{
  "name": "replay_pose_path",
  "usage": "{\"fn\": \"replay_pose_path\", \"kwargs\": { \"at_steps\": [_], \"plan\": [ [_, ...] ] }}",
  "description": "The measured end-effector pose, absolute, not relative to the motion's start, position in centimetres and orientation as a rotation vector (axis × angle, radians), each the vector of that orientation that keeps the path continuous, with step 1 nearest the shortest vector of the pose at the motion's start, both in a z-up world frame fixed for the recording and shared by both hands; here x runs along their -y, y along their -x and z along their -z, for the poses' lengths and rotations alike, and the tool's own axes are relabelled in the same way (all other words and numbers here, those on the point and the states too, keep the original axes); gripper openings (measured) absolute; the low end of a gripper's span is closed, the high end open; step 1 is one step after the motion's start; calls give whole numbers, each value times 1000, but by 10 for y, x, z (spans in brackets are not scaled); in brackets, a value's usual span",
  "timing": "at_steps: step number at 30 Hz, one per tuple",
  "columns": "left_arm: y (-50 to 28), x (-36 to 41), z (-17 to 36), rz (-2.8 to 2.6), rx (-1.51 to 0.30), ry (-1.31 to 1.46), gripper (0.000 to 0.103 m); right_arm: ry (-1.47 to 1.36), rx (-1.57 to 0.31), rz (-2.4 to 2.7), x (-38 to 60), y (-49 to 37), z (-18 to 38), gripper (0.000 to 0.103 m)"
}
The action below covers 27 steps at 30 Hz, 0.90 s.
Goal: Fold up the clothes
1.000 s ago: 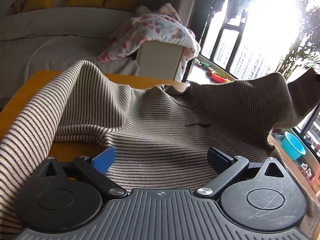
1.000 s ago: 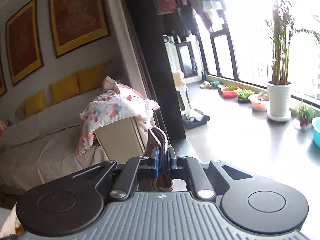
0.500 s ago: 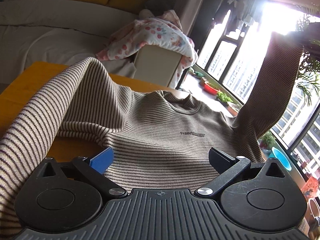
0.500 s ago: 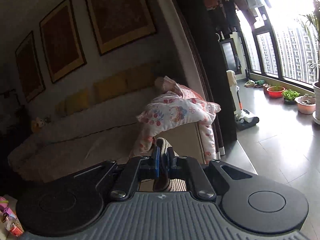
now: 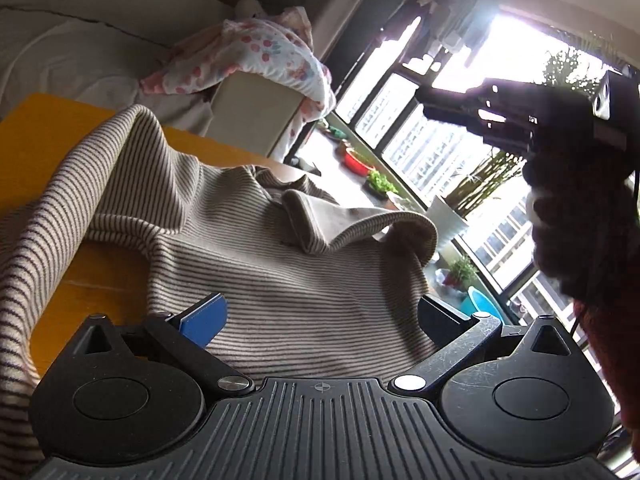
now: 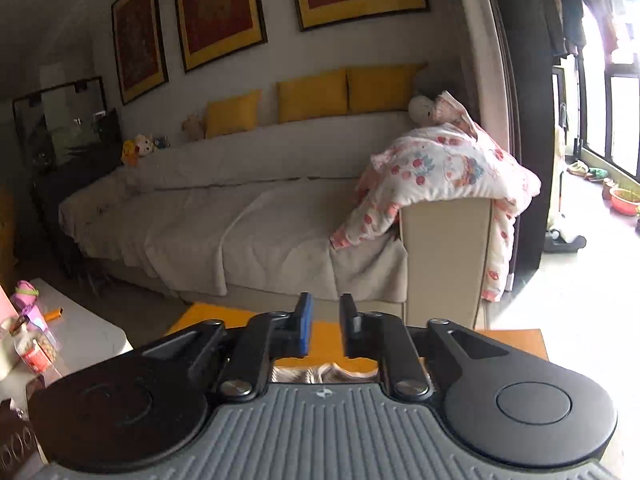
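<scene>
A beige striped sweater lies spread on the yellow table. Its right sleeve lies folded across the chest. My left gripper hovers low over the sweater's lower part, open wide, with cloth under the fingers but not pinched. My right gripper hangs in the air above the sweater's right side, held by a dark-gloved hand. In the right wrist view the right gripper has its jaws opening with nothing between them. A strip of sweater shows just below.
Past the table's far edge stand a covered sofa and a floral quilt draped over its armrest. On the right are tall windows with potted plants. A low white table with small items is at the left.
The right gripper swung left over the table and let go of the sleeve, which dropped onto the sweater's chest. The left gripper stayed open and tilted a little.
</scene>
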<state>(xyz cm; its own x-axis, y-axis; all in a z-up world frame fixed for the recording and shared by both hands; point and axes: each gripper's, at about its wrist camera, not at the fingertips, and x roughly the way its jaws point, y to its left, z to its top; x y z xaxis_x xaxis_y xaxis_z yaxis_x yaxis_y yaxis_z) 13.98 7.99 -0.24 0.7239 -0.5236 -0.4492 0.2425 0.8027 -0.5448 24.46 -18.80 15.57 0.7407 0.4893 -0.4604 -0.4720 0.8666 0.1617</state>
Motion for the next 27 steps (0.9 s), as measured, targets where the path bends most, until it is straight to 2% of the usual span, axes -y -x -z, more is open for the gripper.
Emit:
{"fn": "replay_pose_path", "kwargs": {
  "at_steps": [2,10,13,15,16,18,19,22,24,25,27],
  "plan": [
    [-148,-73,2,444,-644,481,103,-50,-539,-490,210,-235,-129,49],
    [-191,-47,-3,460,-724,538,103,-272,-775,-372,260,-236,-17,50],
    [-217,-40,-2,433,-749,574,103,-219,-691,-387,260,-218,-5,52],
    [-237,-32,1,388,-757,546,103,-188,-649,-391,258,-210,-2,64],
    [-249,-27,4,358,-762,526,102,-183,-646,-394,257,-209,-1,66],
    [-267,-17,9,311,-780,488,90,-181,-642,-398,257,-207,0,68],
    [-277,-12,12,289,-792,467,81,-193,-640,-402,258,-208,-1,69],
    [-292,7,18,248,-796,353,77,-225,-634,-405,263,-210,-3,71],
    [-294,21,16,235,-769,251,47,-229,-634,-405,263,-211,-5,71],
    [-294,28,15,228,-755,200,18,-226,-633,-404,262,-211,-5,71],
    [-291,27,5,220,-712,167,13,-221,-634,-404,261,-211,-5,72]
  ]
}}
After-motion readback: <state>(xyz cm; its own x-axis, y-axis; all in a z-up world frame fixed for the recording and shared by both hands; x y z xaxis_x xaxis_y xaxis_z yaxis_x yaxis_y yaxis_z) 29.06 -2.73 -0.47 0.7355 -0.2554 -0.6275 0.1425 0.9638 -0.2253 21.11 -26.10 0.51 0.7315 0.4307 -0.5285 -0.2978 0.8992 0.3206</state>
